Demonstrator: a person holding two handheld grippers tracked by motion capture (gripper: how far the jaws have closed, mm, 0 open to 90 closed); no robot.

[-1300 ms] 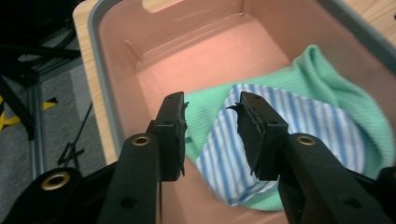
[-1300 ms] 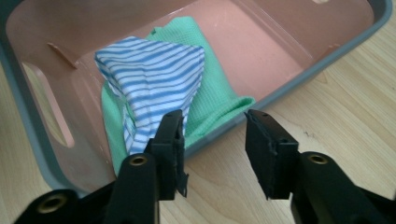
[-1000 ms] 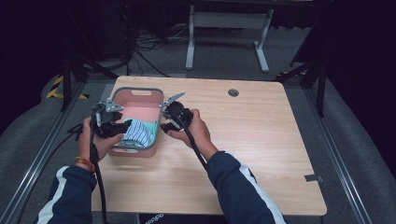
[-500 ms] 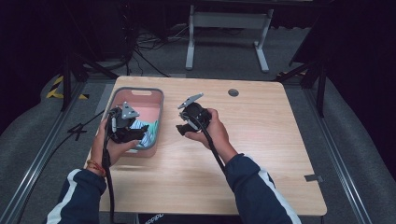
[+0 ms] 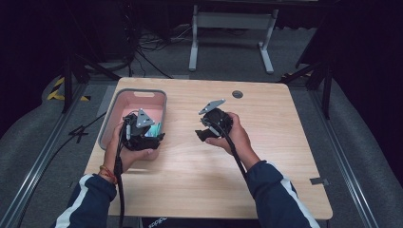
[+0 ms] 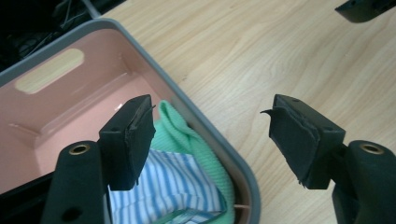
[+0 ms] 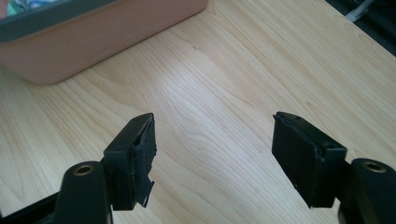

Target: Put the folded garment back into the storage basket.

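Observation:
A pink bin with a grey rim (image 5: pixel 115 105) (image 6: pixel 205 135) (image 7: pixel 93 37) stands at the table's left. Folded cloth lies in its near end: a mint green piece (image 6: pixel 187 140) over a blue-and-white striped piece (image 6: pixel 163 182). My left gripper (image 5: pixel 151 137) (image 6: pixel 210 135) hovers over the bin's near right corner, open, nothing between its jaws. My right gripper (image 5: pixel 202 134) (image 7: pixel 212 149) is open and empty above bare wood at the table's middle, pointing left toward the bin.
The light wooden table (image 5: pixel 266 142) has a round grommet hole (image 5: pixel 237 94) near its back edge. Dark floor, cables and a grey metal stand (image 5: pixel 228 28) lie beyond the table. A cable (image 5: pixel 119 185) trails from the left gripper along the forearm.
Both grippers have pulled back from the bin. The right one moved right to the table's middle; the left one drew toward the bin's near right corner. The cloth stays in the bin.

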